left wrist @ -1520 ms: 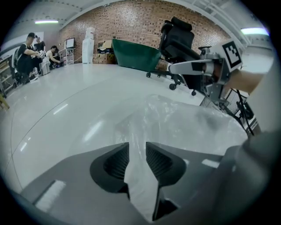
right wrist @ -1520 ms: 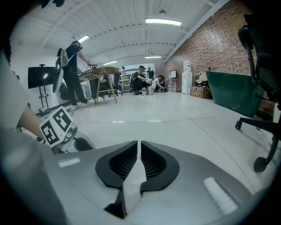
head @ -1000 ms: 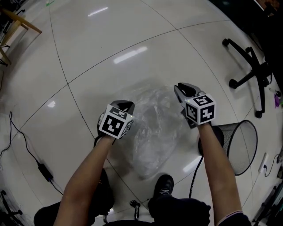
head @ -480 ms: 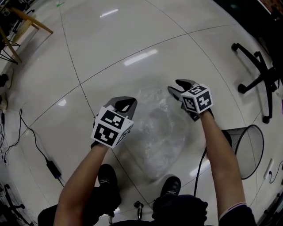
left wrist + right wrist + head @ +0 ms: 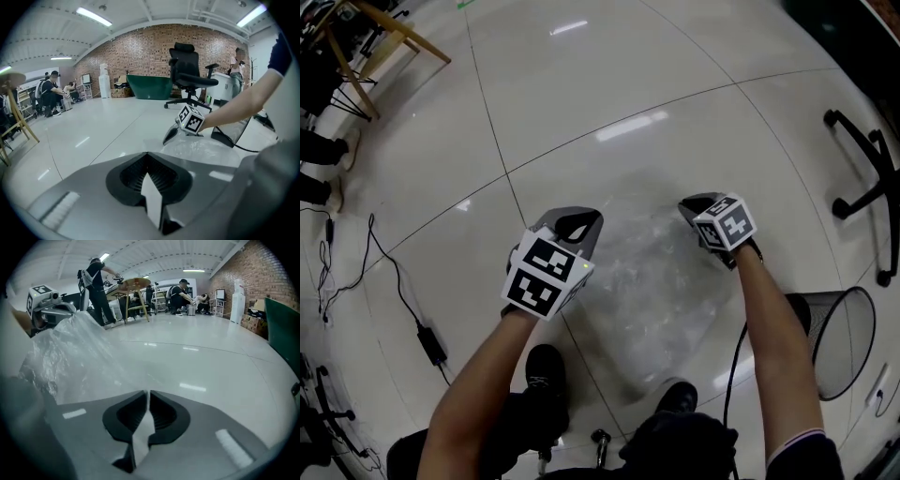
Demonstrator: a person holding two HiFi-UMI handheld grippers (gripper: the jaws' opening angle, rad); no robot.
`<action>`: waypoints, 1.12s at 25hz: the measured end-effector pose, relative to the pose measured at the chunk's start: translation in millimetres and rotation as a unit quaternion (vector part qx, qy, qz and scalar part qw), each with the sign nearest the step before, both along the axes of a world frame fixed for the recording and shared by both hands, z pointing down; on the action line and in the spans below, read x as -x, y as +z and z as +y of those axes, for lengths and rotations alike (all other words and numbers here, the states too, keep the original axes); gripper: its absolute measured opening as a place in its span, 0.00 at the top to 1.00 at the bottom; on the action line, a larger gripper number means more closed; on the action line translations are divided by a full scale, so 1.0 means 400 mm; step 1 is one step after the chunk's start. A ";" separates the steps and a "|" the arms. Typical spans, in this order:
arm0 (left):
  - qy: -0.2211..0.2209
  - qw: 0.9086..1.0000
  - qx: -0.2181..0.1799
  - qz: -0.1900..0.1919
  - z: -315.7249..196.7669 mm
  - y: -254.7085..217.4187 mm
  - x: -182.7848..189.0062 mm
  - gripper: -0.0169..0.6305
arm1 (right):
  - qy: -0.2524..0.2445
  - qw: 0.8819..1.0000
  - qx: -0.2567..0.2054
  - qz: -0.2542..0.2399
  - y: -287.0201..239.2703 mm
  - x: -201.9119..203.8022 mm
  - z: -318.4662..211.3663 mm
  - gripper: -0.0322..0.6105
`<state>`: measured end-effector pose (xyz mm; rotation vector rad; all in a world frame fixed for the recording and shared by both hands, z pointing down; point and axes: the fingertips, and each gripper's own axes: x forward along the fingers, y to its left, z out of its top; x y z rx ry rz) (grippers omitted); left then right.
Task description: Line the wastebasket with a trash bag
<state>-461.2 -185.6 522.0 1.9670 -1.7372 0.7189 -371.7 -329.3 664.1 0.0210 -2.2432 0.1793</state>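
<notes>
A clear, crinkled trash bag (image 5: 656, 291) hangs over the white floor, stretched between my two grippers. My left gripper (image 5: 574, 225) is shut on its left edge; a strip of film shows between the jaws (image 5: 146, 154). On the right, my right gripper (image 5: 698, 206) has just been closing, and its jaws now pinch the film (image 5: 147, 392). In the right gripper view the bag (image 5: 70, 357) billows at the left. The black mesh wastebasket (image 5: 844, 342) lies tipped on the floor at the lower right, beside my right forearm.
An office chair's base (image 5: 862, 178) stands at the right edge and a wooden stool (image 5: 384, 33) at the top left. Cables and a power brick (image 5: 431, 345) trail along the left. My shoes (image 5: 544, 366) are below the bag. People sit and stand far off (image 5: 180, 294).
The left gripper has risen toward the camera with the bag's edge. The right gripper has dropped lower on the bag's right side. The bag now hangs wider between them.
</notes>
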 end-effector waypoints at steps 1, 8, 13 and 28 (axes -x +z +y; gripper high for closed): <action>-0.002 1.000 0.001 -0.003 0.005 -0.002 0.007 0.95 | -0.004 1.000 -0.002 -0.002 -0.004 0.003 0.005 0.95; -0.018 1.000 0.004 -0.016 0.033 -0.057 0.056 0.95 | 0.036 0.997 -0.009 -0.063 -0.172 -0.002 -0.007 0.95; -0.011 0.999 -0.031 -0.014 0.052 -0.163 0.036 0.95 | 0.056 0.992 -0.013 -0.114 -0.357 -0.060 0.051 0.95; 0.086 0.988 -0.121 -0.042 0.128 -0.442 -0.165 0.95 | 0.127 0.974 -0.082 -0.171 -0.683 -0.403 0.296 0.95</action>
